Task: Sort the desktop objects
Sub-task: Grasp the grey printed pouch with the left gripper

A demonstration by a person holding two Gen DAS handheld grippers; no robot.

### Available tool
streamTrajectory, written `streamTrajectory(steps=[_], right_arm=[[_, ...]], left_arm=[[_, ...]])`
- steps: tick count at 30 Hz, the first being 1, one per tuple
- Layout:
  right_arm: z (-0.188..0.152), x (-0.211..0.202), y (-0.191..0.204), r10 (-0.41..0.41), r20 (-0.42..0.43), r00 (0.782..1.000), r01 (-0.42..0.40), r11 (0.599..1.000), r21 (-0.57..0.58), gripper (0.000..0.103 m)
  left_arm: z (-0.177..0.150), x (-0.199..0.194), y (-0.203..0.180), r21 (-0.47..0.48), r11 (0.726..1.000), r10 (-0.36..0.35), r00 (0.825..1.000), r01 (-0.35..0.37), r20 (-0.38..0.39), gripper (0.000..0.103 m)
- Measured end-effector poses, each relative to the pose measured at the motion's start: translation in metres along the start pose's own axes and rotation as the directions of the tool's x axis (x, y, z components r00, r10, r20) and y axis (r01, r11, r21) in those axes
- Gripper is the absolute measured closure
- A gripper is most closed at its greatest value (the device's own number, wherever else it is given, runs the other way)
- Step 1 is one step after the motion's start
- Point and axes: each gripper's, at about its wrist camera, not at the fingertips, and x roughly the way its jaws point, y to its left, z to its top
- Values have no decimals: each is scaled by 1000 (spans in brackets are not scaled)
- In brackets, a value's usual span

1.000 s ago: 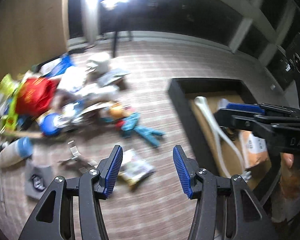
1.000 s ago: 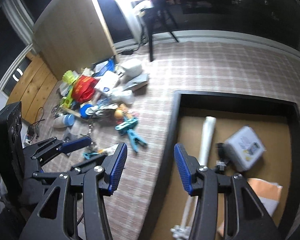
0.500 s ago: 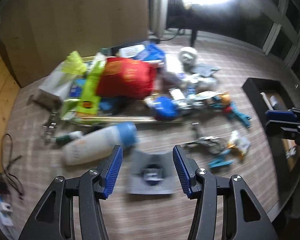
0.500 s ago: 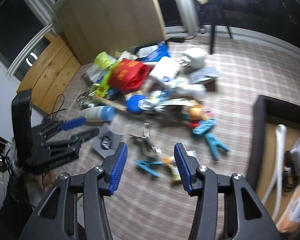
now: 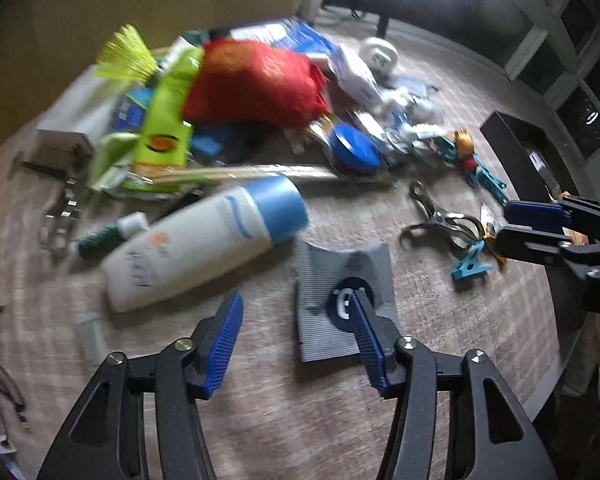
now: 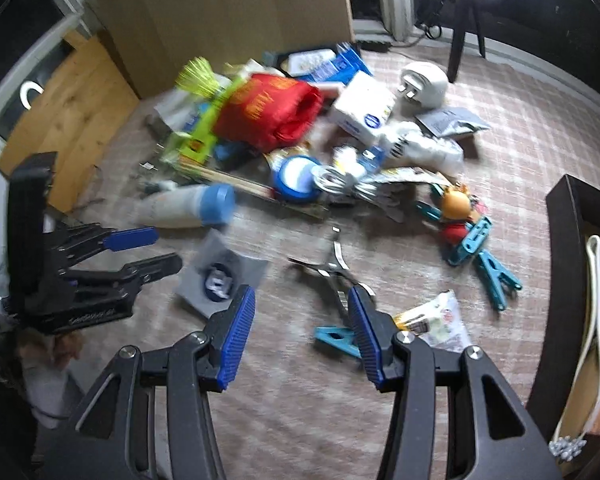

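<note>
The left tongs (image 5: 296, 320) are hanging over the table (image 5: 260, 420) with their jaws opening and nothing between them, the right finger passing in front of a grey ribbed pad (image 5: 342, 300) that is lying flat beneath. Just beyond, a white bottle with a blue cap (image 5: 204, 240) is lying on its side. The right tongs (image 6: 302, 320) are standing wide and empty, pointing down over a teal clip (image 6: 334, 338) and a metal clamp (image 6: 332, 268), with a small snack packet (image 6: 436, 320) just beside them. Farther out, the heap of desktop objects is spreading across the table: a red bag (image 6: 272, 110), a blue-rimmed tape roll (image 6: 296, 178), a white box (image 6: 364, 110). A black tray (image 6: 560, 280) is sitting at the right edge, well apart from the heap.
</note>
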Motion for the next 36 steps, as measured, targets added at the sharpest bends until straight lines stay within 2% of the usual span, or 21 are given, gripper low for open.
streamTrajectory(steps=[8, 11, 18, 19, 22, 23, 24, 25, 27, 32, 33, 36], right_arm=[[7, 35, 0, -85, -62, 994, 80, 994, -77, 55], [12, 44, -3, -104, -71, 992, 97, 990, -98, 55], [23, 60, 0, -107, -111, 988, 87, 982, -170, 56], [24, 63, 3, -117, -116, 986, 93, 977, -193, 57], [24, 74, 5, -147, -145, 978, 111, 967, -230, 73], [24, 73, 6, -157, -134, 978, 121, 963, -243, 79], [25, 73, 5, -159, -138, 978, 122, 962, -244, 80], [26, 72, 3, -150, -145, 978, 113, 966, -233, 80], [26, 71, 0, -142, -144, 979, 109, 969, -220, 82], [25, 66, -7, -115, -126, 985, 90, 978, -189, 84], [25, 63, -8, -104, -118, 988, 82, 980, -180, 84], [25, 55, -13, -67, -94, 993, 52, 987, -152, 85]], left_arm=[[5, 27, -23, 41, 999, 0, 1000, 1, -30, 39], [4, 33, -33, 59, 998, 10, 1000, -9, -13, 32], [6, 39, -44, 82, 995, 59, 998, -61, 29, 33], [8, 41, -44, 93, 993, 70, 997, -73, 35, 33], [8, 44, -49, 112, 988, 98, 993, -104, 61, 34], [8, 44, -50, 116, 987, 107, 992, -115, 74, 36], [8, 44, -49, 112, 987, 105, 991, -114, 79, 39], [8, 43, -49, 102, 988, 108, 990, -117, 92, 42], [10, 40, -45, 71, 992, 94, 990, -102, 107, 55], [12, 35, -41, 34, 996, 80, 989, -85, 127, 65], [12, 33, -39, 21, 997, 74, 989, -78, 128, 71], [12, 28, -35, -7, 999, 53, 990, -53, 131, 79]])
